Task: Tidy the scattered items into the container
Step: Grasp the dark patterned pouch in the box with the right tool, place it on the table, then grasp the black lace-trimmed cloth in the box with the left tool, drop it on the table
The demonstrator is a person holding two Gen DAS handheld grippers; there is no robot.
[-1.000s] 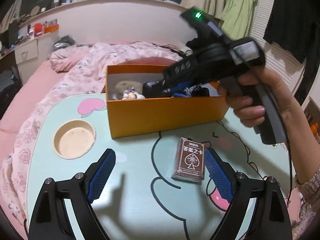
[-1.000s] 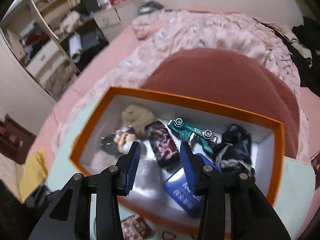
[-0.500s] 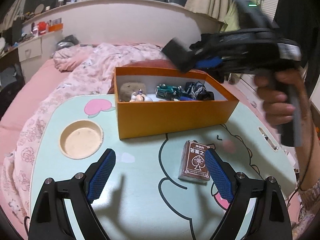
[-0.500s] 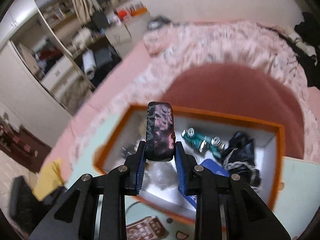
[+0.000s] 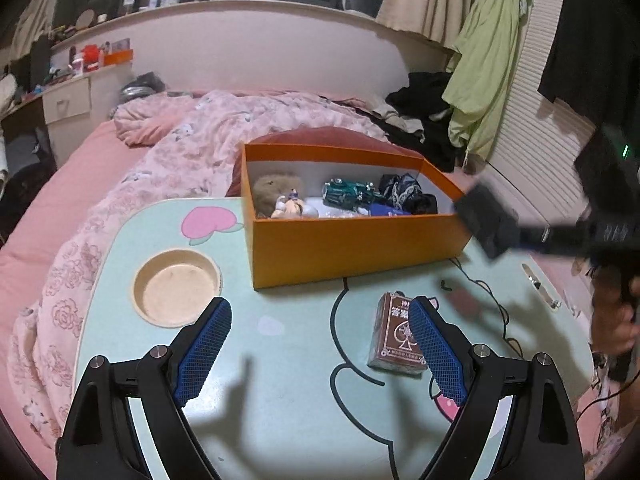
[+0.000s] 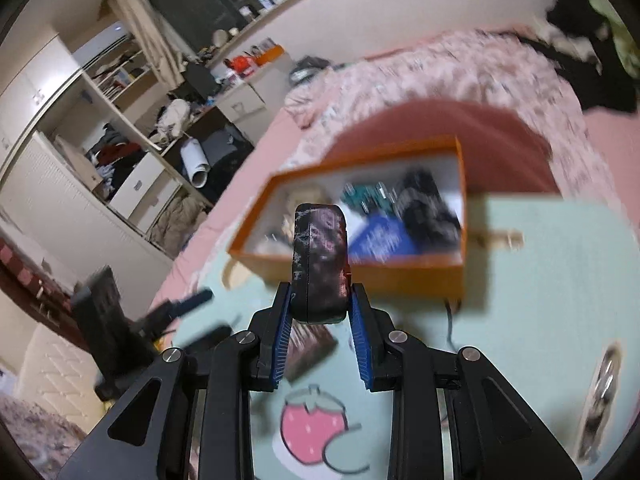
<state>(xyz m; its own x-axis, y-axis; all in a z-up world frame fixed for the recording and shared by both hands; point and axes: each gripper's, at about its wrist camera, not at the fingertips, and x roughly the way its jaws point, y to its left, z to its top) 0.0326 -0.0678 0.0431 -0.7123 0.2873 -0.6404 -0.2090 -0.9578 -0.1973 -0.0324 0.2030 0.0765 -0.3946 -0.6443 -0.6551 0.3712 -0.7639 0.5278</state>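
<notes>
While the right gripper (image 6: 318, 312) is held above the table (image 6: 520, 320), a dark marbled case (image 6: 319, 264) is clamped upright between its blue fingers (image 6: 282, 332), in front of the orange box (image 6: 360, 268); that view is motion-blurred. From the left wrist view the right gripper (image 5: 504, 228) is seen blurred at the box's right end, above the table (image 5: 280, 380). The left gripper (image 5: 318, 354) is spread wide with nothing gripped, its fingers (image 5: 204, 352) low over the table. A brown card box (image 5: 394, 332) is lying flat on the table, just beside the left gripper's right finger; contact cannot be told. The orange box (image 5: 352, 248) is set at the table's far edge and is seen to contain a green toy car (image 5: 346, 194), a furry brown item (image 5: 274, 190), a small figurine (image 5: 294, 208), a dark cloth bundle (image 5: 402, 192) and a blue pack (image 5: 386, 210). A round recessed cup holder (image 5: 176, 288) is seen left of the box. A pink bed (image 5: 140, 168) is visible behind the table.
</notes>
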